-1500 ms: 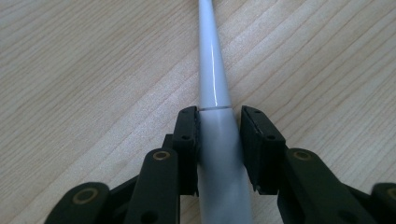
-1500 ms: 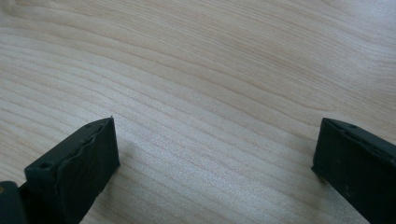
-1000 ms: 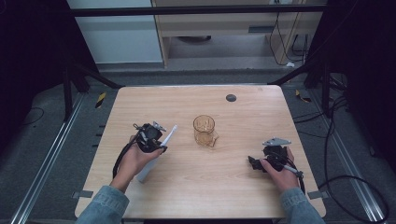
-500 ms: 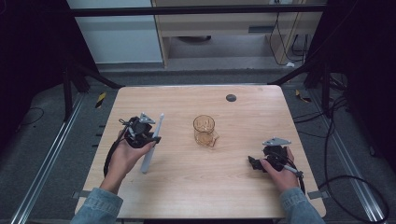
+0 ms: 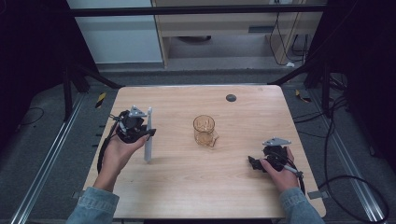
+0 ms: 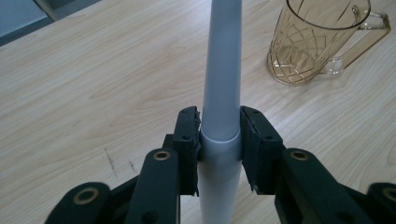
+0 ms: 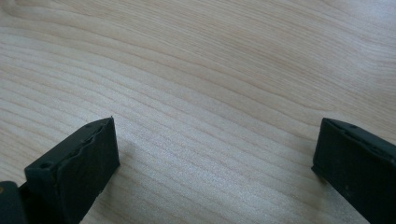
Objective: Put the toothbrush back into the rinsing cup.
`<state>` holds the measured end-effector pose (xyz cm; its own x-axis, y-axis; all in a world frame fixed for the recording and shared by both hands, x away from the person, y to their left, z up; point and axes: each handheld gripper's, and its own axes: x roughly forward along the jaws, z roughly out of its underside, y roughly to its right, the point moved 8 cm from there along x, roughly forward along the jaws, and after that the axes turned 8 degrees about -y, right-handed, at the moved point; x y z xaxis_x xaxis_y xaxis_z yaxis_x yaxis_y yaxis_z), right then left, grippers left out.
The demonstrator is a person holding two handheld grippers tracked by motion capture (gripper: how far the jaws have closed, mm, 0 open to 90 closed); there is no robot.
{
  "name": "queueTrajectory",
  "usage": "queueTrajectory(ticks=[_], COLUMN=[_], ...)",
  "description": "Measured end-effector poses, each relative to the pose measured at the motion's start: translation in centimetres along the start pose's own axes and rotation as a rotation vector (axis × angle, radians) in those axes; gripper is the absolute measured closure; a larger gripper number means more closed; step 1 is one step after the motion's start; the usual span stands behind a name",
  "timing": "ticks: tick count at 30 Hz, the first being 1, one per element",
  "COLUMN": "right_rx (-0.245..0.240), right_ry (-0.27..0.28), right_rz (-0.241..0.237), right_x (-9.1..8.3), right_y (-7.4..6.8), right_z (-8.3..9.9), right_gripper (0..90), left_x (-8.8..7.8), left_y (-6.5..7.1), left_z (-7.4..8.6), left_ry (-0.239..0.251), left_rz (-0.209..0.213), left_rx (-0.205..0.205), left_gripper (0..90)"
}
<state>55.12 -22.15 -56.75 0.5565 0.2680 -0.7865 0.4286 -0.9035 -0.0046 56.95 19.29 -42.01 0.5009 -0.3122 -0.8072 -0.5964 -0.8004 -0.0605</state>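
Grey plastic tube (image 6: 223, 84) clenched upright between left gripper (image 5: 140, 133) fingers (image 6: 186, 140) at nine o'clock on desk (image 5: 187, 186), lifted clear for carrying. Amber glass pitcher (image 5: 204, 130) at centre, likely its destination. Right gripper (image 5: 256, 163) at four o'clock, fingers (image 7: 79, 163) released, resting idle.

Soft, even light falls from overhead on the desk (image 5: 196, 186), while the floor and corners around it sink into near black. The high view is a touch grainy. Up close, the wood grain reads sharp, shadows faint, no glare.
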Motion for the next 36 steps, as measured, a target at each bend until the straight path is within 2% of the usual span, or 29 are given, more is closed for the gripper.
queueTrajectory(ticks=[17,27,36], right_rx=[0.001,0.001,0.001], right_ry=[0.001,0.0,0.0], right_rz=[-0.001,-0.001,0.0], right_x=[0.0,0.0,0.0], right_y=[0.0,0.0,0.0], right_z=[0.0,0.0,0.0], right_gripper=[0.3,0.4,0.3], left_x=[-0.1,0.6,0.8], left_y=[0.4,0.4,0.6], left_z=[-2.9,-3.8,-5.0], left_ry=[0.07,0.086,0.126], left_rz=[0.019,0.036,0.035], left_rx=[0.003,-0.003,-0.002], left_gripper=[68.6,68.6,68.6])
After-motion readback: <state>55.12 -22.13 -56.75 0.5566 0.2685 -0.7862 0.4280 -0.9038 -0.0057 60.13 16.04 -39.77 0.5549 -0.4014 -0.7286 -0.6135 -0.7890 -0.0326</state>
